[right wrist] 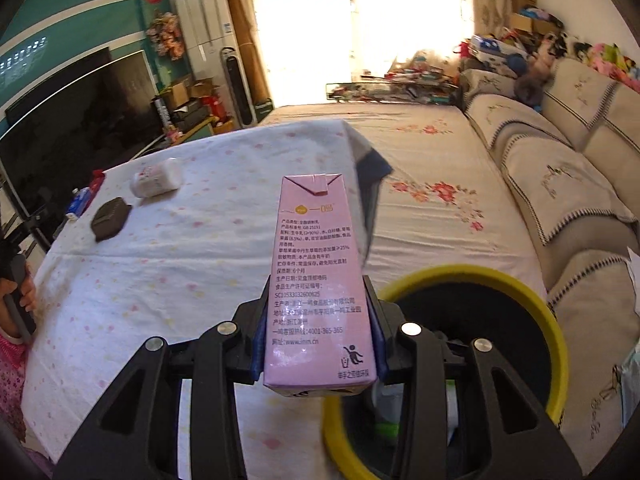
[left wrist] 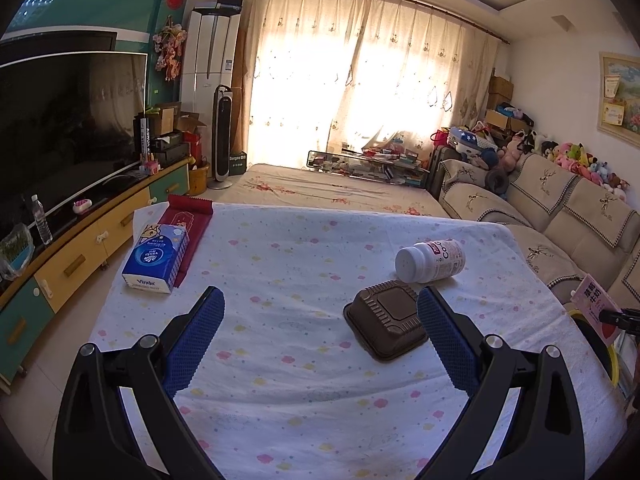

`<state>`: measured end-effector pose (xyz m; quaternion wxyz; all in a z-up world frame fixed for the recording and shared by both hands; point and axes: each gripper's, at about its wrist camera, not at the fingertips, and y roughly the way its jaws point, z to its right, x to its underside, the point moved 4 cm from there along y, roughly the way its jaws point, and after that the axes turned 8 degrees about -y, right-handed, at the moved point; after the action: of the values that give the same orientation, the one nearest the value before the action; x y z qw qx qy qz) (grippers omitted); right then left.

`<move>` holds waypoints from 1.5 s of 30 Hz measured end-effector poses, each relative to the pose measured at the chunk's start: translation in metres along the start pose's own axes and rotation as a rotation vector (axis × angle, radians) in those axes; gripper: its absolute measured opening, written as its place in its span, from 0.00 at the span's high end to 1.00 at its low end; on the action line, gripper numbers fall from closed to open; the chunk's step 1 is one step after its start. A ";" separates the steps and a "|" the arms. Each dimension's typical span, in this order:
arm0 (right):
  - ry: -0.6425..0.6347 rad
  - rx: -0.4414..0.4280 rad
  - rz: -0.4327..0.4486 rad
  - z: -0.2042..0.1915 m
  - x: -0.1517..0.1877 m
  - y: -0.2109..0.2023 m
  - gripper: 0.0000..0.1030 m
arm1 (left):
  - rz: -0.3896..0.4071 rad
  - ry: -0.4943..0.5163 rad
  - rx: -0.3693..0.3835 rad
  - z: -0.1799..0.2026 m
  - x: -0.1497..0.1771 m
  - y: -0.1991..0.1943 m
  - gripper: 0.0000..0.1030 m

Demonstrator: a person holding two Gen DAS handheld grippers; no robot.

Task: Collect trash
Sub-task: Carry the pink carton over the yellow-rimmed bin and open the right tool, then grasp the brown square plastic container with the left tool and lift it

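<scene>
Pink milk carton (right wrist: 318, 280) sits clamped in the right tongs (right wrist: 318, 332) beside the yellow-rimmed bin (right wrist: 558, 344), so centre it over the opening before releasing, while the left tongs (left wrist: 320, 316) gape over the tabletop (left wrist: 300, 264).

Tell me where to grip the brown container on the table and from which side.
Grip the brown container across its two sloped side walls, coming from above. It lies upside down and flat, base up, so the walls are the only faces the open left gripper can close on.

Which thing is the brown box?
Look at the table under the flowery cloth. Near its right side a white bottle lies tipped over. The brown box sits just in front of it: dark, square, ridged, the only brown thing there.
</scene>
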<state>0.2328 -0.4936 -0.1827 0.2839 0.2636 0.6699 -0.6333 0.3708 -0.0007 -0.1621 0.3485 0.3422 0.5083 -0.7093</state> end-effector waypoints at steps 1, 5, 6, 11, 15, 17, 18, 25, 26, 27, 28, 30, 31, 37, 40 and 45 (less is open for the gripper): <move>0.018 0.026 -0.014 0.013 0.008 0.001 0.63 | -0.002 0.000 -0.002 0.000 0.001 0.001 0.07; 0.083 0.102 -0.068 0.047 0.035 0.009 0.63 | -0.012 0.004 -0.007 0.000 0.002 0.004 0.07; 0.096 0.112 -0.079 0.053 0.040 0.011 0.63 | -0.013 0.005 -0.008 0.000 0.002 0.004 0.07; 0.162 0.184 -0.123 0.079 0.055 0.024 0.58 | -0.017 0.010 -0.007 0.000 0.003 0.005 0.07; 0.199 0.191 -0.056 0.071 0.035 0.017 0.55 | -0.019 0.008 -0.006 0.000 0.003 0.005 0.07; 0.225 0.159 0.012 0.058 0.013 0.008 0.53 | -0.023 0.012 -0.008 0.001 0.004 0.005 0.07; 0.229 0.143 0.047 0.048 -0.001 0.004 0.51 | -0.025 0.014 -0.008 0.001 0.004 0.005 0.07; 0.203 -0.048 0.298 -0.030 -0.093 -0.013 0.44 | -0.047 0.039 0.010 0.007 0.006 0.007 0.07; 0.177 -0.066 0.333 -0.044 -0.099 -0.013 0.43 | -0.052 0.046 0.012 0.009 0.007 0.008 0.07; 0.152 -0.068 0.363 -0.056 -0.104 -0.012 0.41 | -0.058 0.050 0.015 0.010 0.008 0.009 0.07; 0.123 -0.055 0.379 -0.066 -0.105 -0.008 0.41 | -0.072 0.050 0.022 0.012 0.009 0.011 0.07; 0.066 -0.015 0.352 -0.078 -0.099 0.004 0.41 | -0.111 0.042 0.034 0.018 0.012 0.016 0.07; 0.050 -0.011 0.329 -0.083 -0.096 0.012 0.41 | -0.131 0.040 0.043 0.022 0.013 0.019 0.06; 0.024 -0.047 0.244 -0.095 -0.089 0.037 0.41 | -0.250 0.089 0.013 0.060 0.022 0.058 0.06; 0.029 -0.058 0.238 -0.094 -0.086 0.039 0.40 | -0.275 0.110 -0.046 0.072 0.024 0.082 0.06; 0.047 -0.066 0.225 -0.094 -0.082 0.040 0.39 | -0.343 0.072 -0.102 0.072 0.025 0.111 0.06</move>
<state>0.3146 -0.3966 -0.1487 0.3458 0.3423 0.6633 -0.5686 0.4422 -0.1005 -0.2185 0.2208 0.2576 0.6065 -0.7190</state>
